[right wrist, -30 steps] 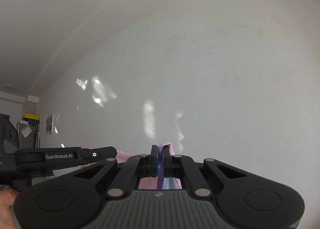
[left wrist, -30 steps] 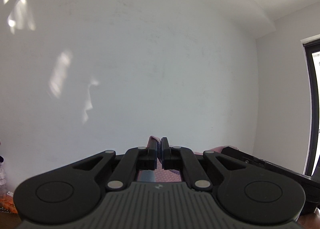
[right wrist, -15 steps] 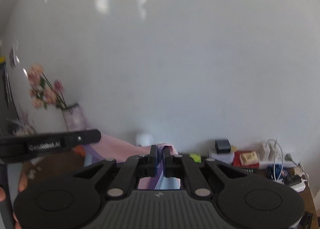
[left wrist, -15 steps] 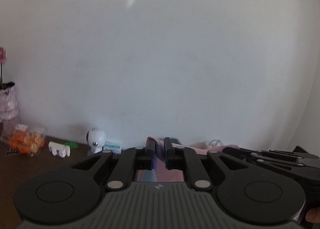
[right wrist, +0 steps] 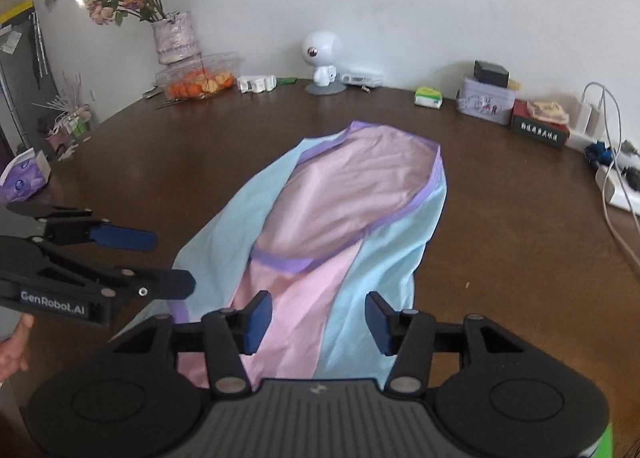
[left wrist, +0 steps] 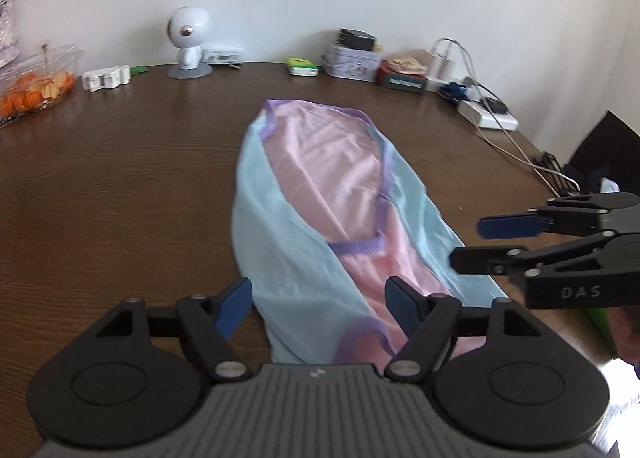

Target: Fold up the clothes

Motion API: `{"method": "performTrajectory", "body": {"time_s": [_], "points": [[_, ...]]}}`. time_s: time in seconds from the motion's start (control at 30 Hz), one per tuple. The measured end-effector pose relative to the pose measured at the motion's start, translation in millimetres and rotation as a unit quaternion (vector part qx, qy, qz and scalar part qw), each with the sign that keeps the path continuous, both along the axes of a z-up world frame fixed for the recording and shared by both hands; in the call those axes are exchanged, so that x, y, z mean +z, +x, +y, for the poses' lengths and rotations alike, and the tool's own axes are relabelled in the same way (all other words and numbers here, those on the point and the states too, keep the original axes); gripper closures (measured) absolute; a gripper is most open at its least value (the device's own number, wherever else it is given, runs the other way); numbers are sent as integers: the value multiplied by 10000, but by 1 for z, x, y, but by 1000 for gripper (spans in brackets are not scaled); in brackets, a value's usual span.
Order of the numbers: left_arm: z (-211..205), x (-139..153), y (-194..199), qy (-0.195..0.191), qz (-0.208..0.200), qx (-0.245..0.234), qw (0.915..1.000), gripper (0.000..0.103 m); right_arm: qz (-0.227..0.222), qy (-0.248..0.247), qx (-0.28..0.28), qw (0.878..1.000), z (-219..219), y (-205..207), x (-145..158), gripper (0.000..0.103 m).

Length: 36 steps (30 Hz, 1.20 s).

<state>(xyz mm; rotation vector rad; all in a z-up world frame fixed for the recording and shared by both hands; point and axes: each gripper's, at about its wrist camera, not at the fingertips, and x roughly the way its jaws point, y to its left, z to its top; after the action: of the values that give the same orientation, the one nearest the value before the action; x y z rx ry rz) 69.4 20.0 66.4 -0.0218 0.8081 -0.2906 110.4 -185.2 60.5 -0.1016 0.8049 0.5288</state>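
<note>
Opening, the left gripper (left wrist: 318,308) and right gripper (right wrist: 316,324) spread blue-padded jaws over the near hem, gripping nothing. From six toward twelve o'clock, the thin pink-and-blue garment (left wrist: 320,193), purple-trimmed, lies lengthwise on the wood-grained table (left wrist: 100,177). Beyond, a round-headed white figurine (left wrist: 186,41).

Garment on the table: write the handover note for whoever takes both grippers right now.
Left gripper: jaws opening, nothing clamped; the near end of the garment lies under and between its fingers.
Right gripper: jaws opening too, cloth beneath, not pinched.
The garment, pink and light blue with purple trim, lies lengthwise on the brown table, folded over on itself with the blue sides turned in, a bit rumpled.
Done: laid down and released.
Left: probably smooth it, then fold it across to a compact shape. Clutter sits along the far edge by the wall, clear of the cloth.
</note>
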Motion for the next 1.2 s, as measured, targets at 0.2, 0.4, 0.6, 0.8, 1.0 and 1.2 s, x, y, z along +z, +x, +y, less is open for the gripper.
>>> {"method": "performTrajectory", "body": {"time_s": [0.2,0.4,0.6,0.8,1.0,1.2], "points": [[-12,-26,14,337,214,-51,9992,86,178,150,-188,9996,5,-20,-25,58],[54,-19,14,-633,19,1041,9925,98,-130,-143,-305,9993,16,-28,-35,99],[112,-30,4,-1027,186,2422,9646,92,-109,363,-923,9950,-3,-18,-28,100],[90,-2,-7,-437,-612,2180,9730,28,-202,406,-336,9984,12,-11,-12,44],[35,-18,64,366,-145,815,9959,43,-53,-56,-235,9997,53,36,-31,69],[50,-21,91,-112,141,911,9957,101,9,354,-546,9979,40,44,-34,101]]}}
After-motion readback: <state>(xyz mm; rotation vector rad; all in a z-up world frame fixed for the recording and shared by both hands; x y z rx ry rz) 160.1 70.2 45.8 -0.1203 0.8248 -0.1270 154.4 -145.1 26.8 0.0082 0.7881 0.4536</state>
